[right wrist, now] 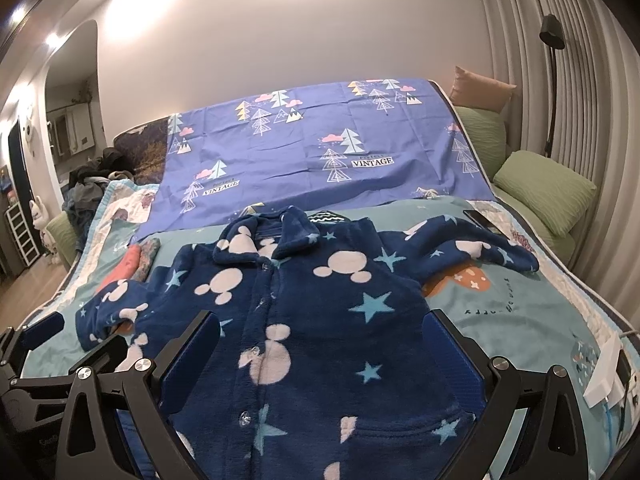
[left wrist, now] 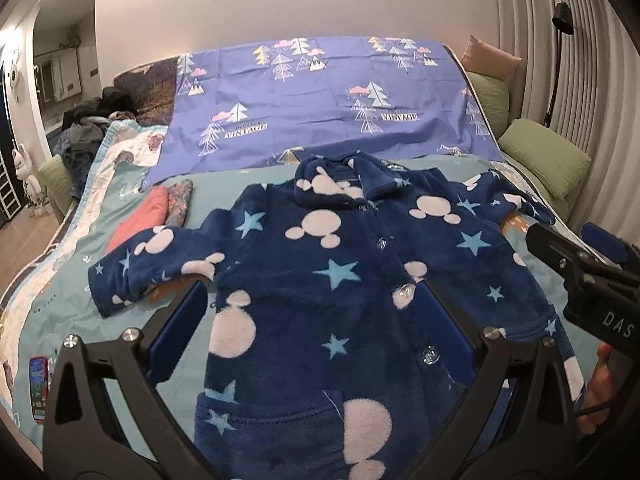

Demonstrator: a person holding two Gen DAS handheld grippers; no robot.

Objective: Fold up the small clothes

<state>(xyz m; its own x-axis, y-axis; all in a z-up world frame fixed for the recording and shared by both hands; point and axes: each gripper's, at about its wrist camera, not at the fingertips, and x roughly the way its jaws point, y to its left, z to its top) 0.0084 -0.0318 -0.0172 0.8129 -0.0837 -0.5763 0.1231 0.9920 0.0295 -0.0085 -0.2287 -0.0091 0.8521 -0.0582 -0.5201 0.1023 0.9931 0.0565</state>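
A small navy fleece jacket (left wrist: 320, 264) with pink mouse heads and blue stars lies flat and buttoned on the bed, collar away from me, sleeves spread to both sides. It also shows in the right wrist view (right wrist: 312, 312). My left gripper (left wrist: 316, 292) is open and empty, hovering over the jacket's lower left half. My right gripper (right wrist: 324, 322) is open and empty over the lower right half. The right gripper's body (left wrist: 584, 276) shows at the right edge of the left wrist view; the left gripper (right wrist: 36, 344) shows at the left edge of the right wrist view.
The jacket lies on a teal printed quilt (right wrist: 520, 320). Beyond it is a purple tree-print sheet (left wrist: 320, 96). Folded red and floral clothes (left wrist: 152, 216) lie at the left. A phone (left wrist: 39, 388) lies near left, a white charger (right wrist: 604, 376) near right. Green cushions (left wrist: 544, 156) line the right side.
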